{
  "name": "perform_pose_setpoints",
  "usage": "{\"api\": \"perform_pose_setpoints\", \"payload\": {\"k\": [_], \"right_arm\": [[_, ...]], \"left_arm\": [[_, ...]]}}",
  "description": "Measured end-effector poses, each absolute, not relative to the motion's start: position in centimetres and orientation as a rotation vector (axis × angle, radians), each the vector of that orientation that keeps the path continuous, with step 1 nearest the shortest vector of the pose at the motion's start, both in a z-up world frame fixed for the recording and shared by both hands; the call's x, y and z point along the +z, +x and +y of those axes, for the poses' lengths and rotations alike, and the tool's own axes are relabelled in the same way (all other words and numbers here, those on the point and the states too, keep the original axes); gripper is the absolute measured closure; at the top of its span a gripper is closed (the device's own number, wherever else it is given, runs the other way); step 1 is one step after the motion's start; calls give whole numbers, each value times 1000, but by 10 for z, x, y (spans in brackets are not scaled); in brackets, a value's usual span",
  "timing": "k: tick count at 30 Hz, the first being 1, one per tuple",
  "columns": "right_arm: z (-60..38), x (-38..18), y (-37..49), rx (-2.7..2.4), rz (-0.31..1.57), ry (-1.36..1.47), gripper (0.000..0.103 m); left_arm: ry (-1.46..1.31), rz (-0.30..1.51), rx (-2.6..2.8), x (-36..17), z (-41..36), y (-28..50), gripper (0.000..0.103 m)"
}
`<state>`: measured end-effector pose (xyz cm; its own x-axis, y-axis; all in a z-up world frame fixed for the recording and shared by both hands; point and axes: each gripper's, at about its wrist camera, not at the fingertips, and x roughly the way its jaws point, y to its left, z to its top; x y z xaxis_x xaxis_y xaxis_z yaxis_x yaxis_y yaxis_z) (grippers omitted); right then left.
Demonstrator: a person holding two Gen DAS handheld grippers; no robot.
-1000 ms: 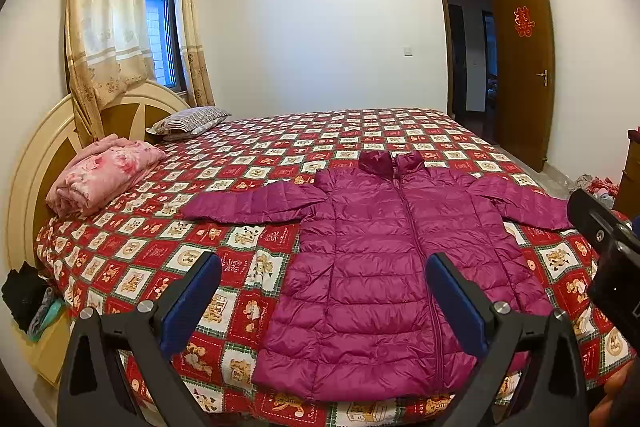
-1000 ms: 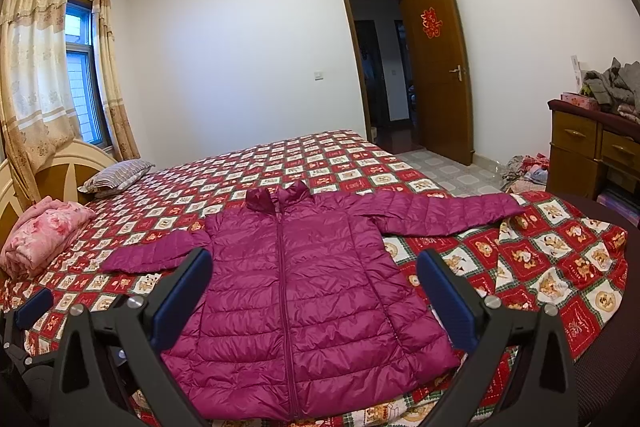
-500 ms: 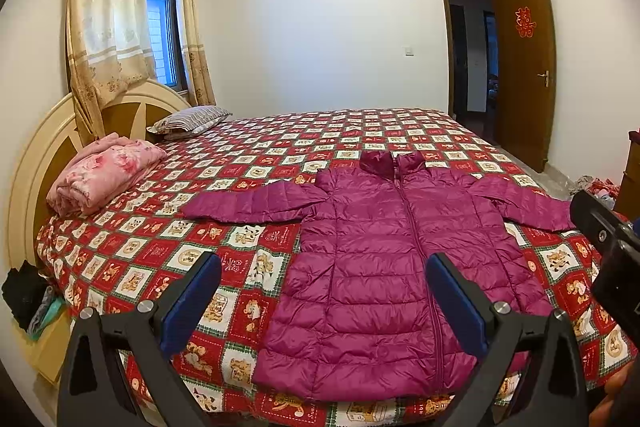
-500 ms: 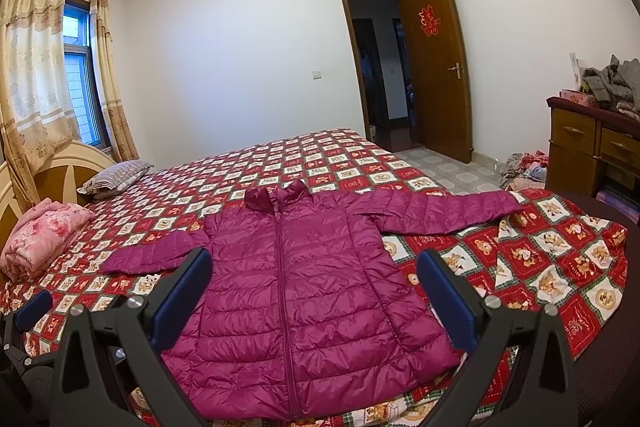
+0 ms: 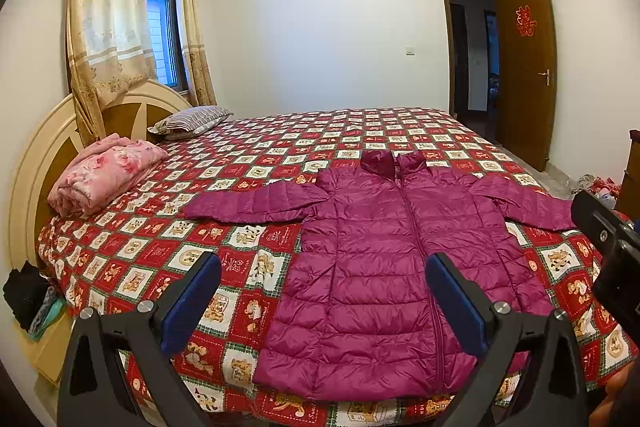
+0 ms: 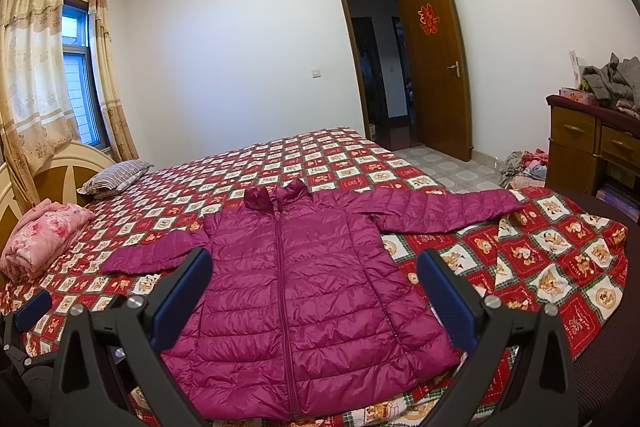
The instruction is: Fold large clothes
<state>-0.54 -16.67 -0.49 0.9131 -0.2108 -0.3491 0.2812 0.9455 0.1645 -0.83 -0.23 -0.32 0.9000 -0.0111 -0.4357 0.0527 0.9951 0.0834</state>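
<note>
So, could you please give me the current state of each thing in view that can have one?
Puffer jacket: spread flat on the bed, zipped, sleeves out, unfolded.
Left hand-held gripper: open, holding nothing.
Right hand-held gripper: open, holding nothing.
Door: open.
Curtains: partly drawn, window showing.
Pink blanket: folded, by the headboard.
Dresser drawers: shut.

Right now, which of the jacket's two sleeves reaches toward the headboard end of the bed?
The magenta quilted puffer jacket's left-hand sleeve, pointing at the folded pink floral blanket. The other sleeve stretches toward the wooden drawer cabinet.
</note>
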Motion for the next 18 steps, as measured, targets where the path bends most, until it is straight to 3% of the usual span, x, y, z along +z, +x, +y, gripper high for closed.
{"api": "perform_pose_setpoints", "payload": {"k": [18], "right_arm": [[-168,-4,-5,-254,336,214,0]], "left_arm": [[91,448,-29,-3,-2,-8,1]]}}
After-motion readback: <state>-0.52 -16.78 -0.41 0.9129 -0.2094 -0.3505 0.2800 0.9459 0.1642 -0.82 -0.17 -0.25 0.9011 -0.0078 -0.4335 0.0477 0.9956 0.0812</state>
